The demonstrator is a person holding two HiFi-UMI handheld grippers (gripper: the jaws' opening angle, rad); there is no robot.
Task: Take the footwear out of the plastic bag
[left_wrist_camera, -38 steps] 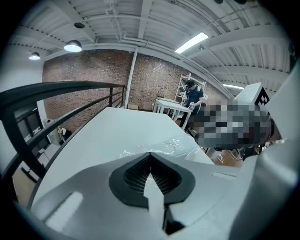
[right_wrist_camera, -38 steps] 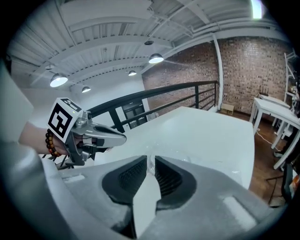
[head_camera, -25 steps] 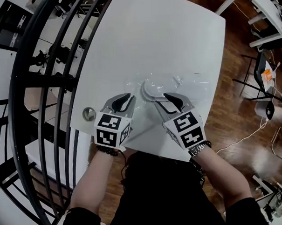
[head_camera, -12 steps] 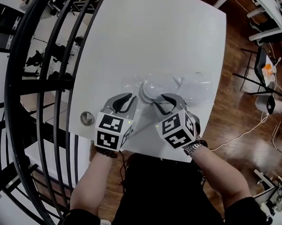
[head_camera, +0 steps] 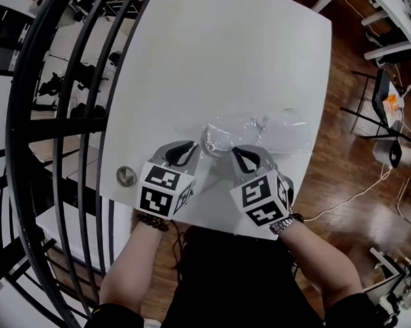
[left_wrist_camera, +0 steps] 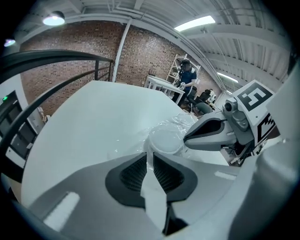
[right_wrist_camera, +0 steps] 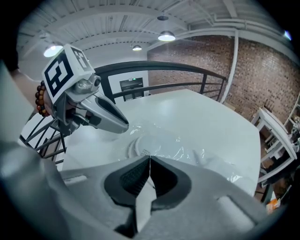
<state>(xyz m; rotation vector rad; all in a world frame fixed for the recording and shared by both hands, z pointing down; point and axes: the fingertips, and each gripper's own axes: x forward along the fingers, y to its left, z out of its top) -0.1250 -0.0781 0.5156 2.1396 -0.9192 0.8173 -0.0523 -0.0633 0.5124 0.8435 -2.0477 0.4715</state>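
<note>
Clear plastic bag (head_camera: 275, 128) on the white table (head_camera: 208, 58), footwear (head_camera: 216, 138) still inside.
The bag lies crumpled and glinting near the table's front edge. The footwear sits flat in the bag's left end, white and rounded at one end. It is possibly a thin slipper, but the film blurs it.

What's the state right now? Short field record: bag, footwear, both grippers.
surface: white table
plastic bag: clear, lying flat near the table's front edge
footwear: white, inside the bag at its left end
left gripper: jaws have just been closing, bag film between them
right gripper: shut on the bag's near edge
progress: footwear not out yet
</note>
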